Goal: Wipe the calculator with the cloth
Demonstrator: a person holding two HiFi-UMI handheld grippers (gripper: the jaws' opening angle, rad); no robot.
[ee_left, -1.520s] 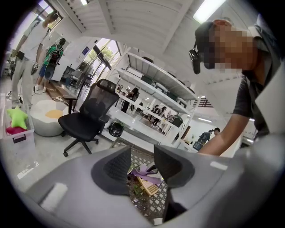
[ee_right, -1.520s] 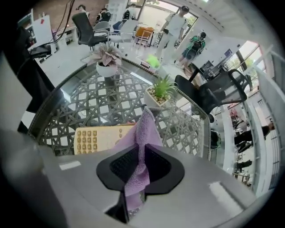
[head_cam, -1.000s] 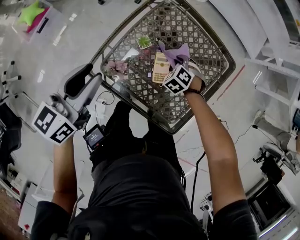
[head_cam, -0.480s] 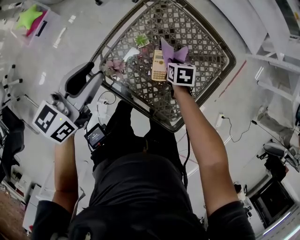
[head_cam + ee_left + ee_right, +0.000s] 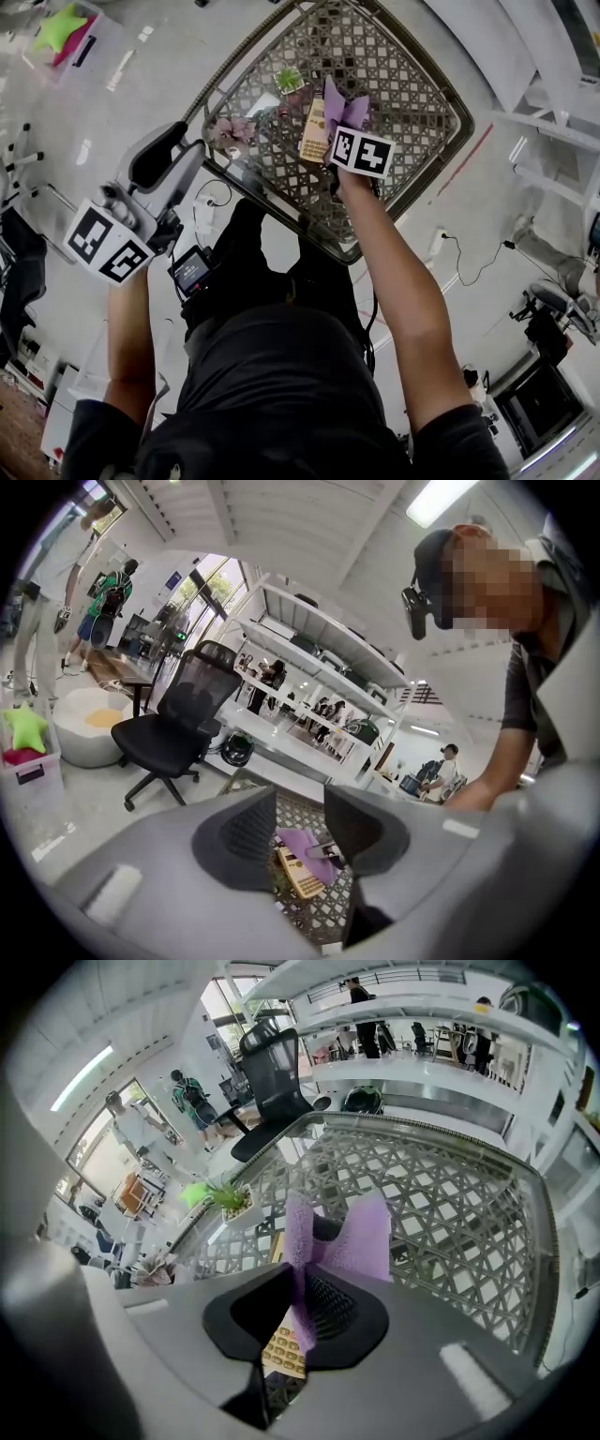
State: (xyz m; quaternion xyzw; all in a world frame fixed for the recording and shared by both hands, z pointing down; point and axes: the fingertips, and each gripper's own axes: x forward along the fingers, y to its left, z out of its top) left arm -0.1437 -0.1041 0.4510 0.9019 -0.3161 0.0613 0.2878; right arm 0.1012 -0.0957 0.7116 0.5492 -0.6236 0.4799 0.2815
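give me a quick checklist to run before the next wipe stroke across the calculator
1. Cloth gripped: right claw is shut on the purple cloth. Ok.
2. Target in place: the beige rectangular calculator lies flat on the lattice-topped table, right beside the cloth. Ok.
3. Cloth touching the keys: contact is not visible in any view. Cannot tell.
4. Calculator steadied: nothing pins it; the left claw is open, empty and off the table. Not ok.
5. Stroke path clear: the small potted green plant stands apart from the calculator's far end, though near it. Ok.
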